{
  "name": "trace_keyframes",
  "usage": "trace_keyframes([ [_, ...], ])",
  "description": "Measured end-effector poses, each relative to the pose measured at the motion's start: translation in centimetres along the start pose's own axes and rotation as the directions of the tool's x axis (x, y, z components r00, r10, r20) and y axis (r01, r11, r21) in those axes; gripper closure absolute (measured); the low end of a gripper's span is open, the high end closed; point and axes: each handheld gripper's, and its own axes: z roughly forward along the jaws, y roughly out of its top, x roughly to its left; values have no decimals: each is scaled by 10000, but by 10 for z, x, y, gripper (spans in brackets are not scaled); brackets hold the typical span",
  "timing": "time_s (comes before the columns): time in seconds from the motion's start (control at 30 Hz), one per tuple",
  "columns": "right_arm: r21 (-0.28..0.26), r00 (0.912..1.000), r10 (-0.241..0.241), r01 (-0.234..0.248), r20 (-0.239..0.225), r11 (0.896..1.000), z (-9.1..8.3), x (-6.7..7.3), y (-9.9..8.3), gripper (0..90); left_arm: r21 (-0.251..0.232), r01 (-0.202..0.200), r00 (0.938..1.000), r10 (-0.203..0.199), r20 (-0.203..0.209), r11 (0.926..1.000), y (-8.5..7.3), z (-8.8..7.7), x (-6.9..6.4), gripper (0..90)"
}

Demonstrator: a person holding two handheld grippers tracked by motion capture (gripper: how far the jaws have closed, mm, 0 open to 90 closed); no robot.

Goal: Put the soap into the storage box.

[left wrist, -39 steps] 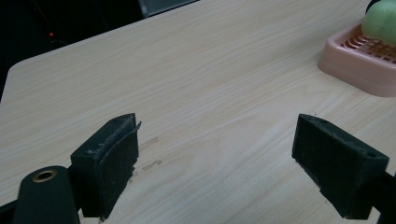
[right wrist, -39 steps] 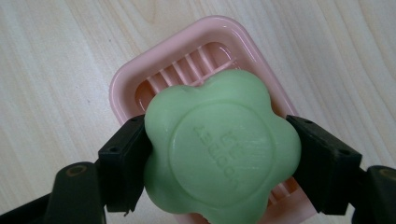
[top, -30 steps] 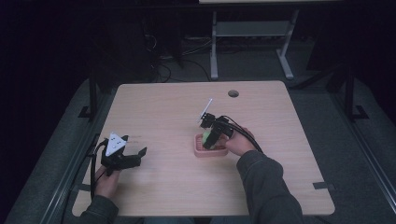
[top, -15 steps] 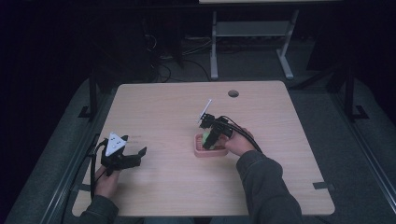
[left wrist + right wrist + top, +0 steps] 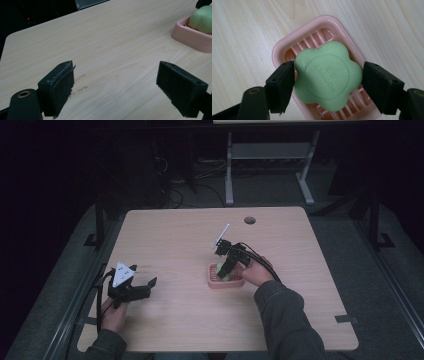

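A green flower-shaped soap (image 5: 327,75) sits over a pink ribbed soap dish (image 5: 284,47). My right gripper (image 5: 328,80) straddles the soap, with its two black jaws pressed against the soap's left and right sides. In the high view the right gripper (image 5: 226,268) points down onto the dish (image 5: 225,284) near the table's middle. My left gripper (image 5: 144,289) rests low over the table at the left front, jaws wide apart and nothing between them. In the left gripper view the left gripper (image 5: 115,82) faces bare wood, with the dish (image 5: 190,37) and soap (image 5: 202,16) far right.
The wooden table (image 5: 175,235) has a round cable hole (image 5: 249,220) near its back edge. A grey metal frame (image 5: 270,152) stands on the dark floor behind the table. A faint scuff mark (image 5: 81,87) lies between the left jaws.
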Motion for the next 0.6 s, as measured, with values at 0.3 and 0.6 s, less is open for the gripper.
trace_keyframes([
  [0.3, 143, 10000, 14, -15, 78, 9999, 2, 2, 0, 257, -9, 32, 10000, -32, -32, 10000, 0, 1, 0, 142],
  [0.6, 104, 10000, 5, -6, 84, 9999, 2, 2, 0, 250, -24, 65, 10000, -65, -13, 10000, 0, 1, 0, 142],
])
